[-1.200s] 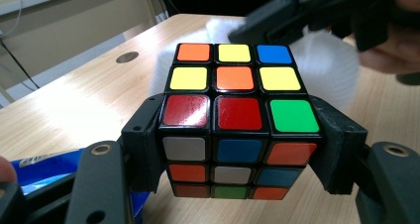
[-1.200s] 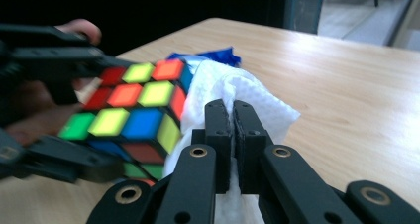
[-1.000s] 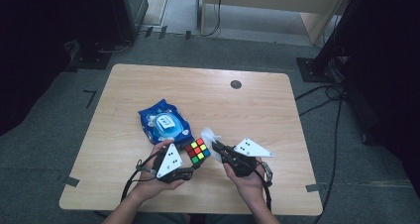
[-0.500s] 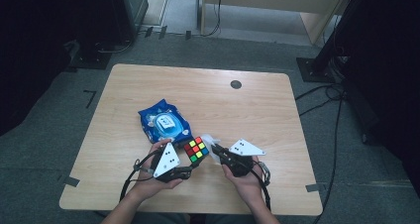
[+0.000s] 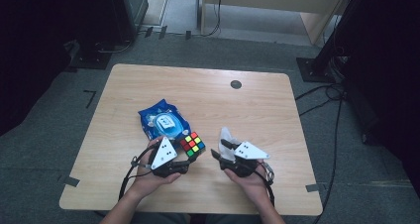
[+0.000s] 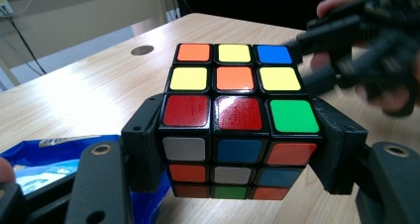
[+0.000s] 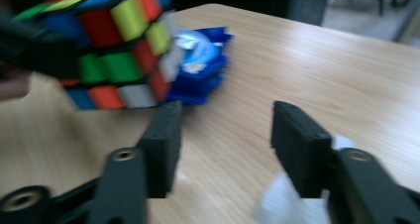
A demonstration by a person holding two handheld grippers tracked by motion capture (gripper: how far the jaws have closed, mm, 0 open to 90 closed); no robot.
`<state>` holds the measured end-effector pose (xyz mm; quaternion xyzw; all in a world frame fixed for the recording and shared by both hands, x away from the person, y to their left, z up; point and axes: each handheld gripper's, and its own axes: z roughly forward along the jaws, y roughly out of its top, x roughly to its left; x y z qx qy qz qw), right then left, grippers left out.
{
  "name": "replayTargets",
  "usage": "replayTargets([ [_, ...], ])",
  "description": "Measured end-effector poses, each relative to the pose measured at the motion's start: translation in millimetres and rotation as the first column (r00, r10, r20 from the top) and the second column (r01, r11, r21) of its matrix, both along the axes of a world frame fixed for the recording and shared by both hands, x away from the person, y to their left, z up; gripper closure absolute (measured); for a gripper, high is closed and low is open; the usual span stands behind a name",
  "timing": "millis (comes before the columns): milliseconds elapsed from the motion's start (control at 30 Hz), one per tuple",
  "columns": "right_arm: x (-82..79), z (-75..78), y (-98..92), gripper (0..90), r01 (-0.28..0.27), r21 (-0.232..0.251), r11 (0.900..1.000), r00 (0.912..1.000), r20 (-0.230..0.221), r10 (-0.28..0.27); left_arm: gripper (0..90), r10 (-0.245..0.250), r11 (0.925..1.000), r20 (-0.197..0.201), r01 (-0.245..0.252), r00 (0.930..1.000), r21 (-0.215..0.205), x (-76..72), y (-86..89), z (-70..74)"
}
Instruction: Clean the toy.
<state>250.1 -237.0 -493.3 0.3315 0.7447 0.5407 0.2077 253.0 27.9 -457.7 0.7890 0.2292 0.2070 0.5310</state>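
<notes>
Two opposite faces of the puzzle cube (image 6: 237, 135) are being clamped by the left tool (image 5: 190, 157) — rigid, light, slick plastic; the right tool (image 7: 223, 144) — its jaws just opening — is holding nothing.

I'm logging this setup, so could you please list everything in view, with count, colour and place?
cube: one, multicoloured, clamped between the left gripper's jaws above the table's near middle.
wipes pack: one, blue with a white lid, on the table just behind the cube.
tissue: one, white, on the table under the right gripper's jaws.
table: one, light wood, with a dark round grommet near its far edge.
left gripper: one, black, shut on the cube.
right gripper: one, black, its jaws have just been opening, nothing between them.
hands: two, at the near edge.
</notes>
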Motion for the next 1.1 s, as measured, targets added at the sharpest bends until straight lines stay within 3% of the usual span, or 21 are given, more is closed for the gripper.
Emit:
replayTargets([
  [67, -3.2, -5.2, 11.4, 35.6, -0.044, -0.008, 0.999, 0.9976, 0.052, 0.045, 34.1, 0.004, 1.0000, -0.002, -0.004, 1.0000, -0.006, 0.1, 0.3, 2.4],
  [167, -6.8, -8.8, 24.6, 29.2, -0.089, -0.015, 0.996, 0.9913, 0.096, 0.090, 34.1, 0.003, 0.9998, -0.010, -0.003, 0.9999, -0.019, 0.4, 0.7, 5.5],
  [300, -9.6, -8.4, 38.2, 23.9, -0.109, -0.014, 0.994, 0.9806, 0.163, 0.109, 34.1, 0.008, 0.9997, -0.022, -0.008, 0.9997, -0.022, 1.0, -0.1, 7.9],
  [567, -11.1, -8.2, 49.3, 18.2, -0.056, -0.031, 0.998, 0.9712, 0.230, 0.061, 34.1, 0.015, 0.9992, -0.056, -0.017, 0.9983, -0.037, 2.0, -4.2, 7.1],
  [667, -13.3, -6.7, 52.5, 20.3, -0.046, -0.021, 0.999, 0.9683, 0.245, 0.050, 34.0, 0.011, 0.9988, -0.071, -0.015, 0.9974, -0.047, 1.2, -7.2, 6.3],
  [800, -15.4, -7.3, 53.8, 30.0, -0.031, 0.002, 1.000, 0.9673, 0.252, 0.030, 34.0, 0.011, 0.9985, -0.076, -0.015, 0.9970, -0.053, 0.3, -9.9, 6.1],
  [933, -17.0, -5.0, 53.2, 32.8, -0.022, 0.008, 1.000, 0.9719, 0.235, 0.020, 33.5, 0.018, 0.9970, -0.106, -0.026, 0.9942, -0.073, 3.0, -8.1, 5.4],
  [1100, -17.3, -2.1, 53.0, 34.9, -0.026, -0.020, 0.999, 0.9794, 0.200, 0.029, 30.4, -0.003, 0.9951, -0.142, -0.011, 0.9899, -0.098, 6.4, -5.1, 4.3],
])
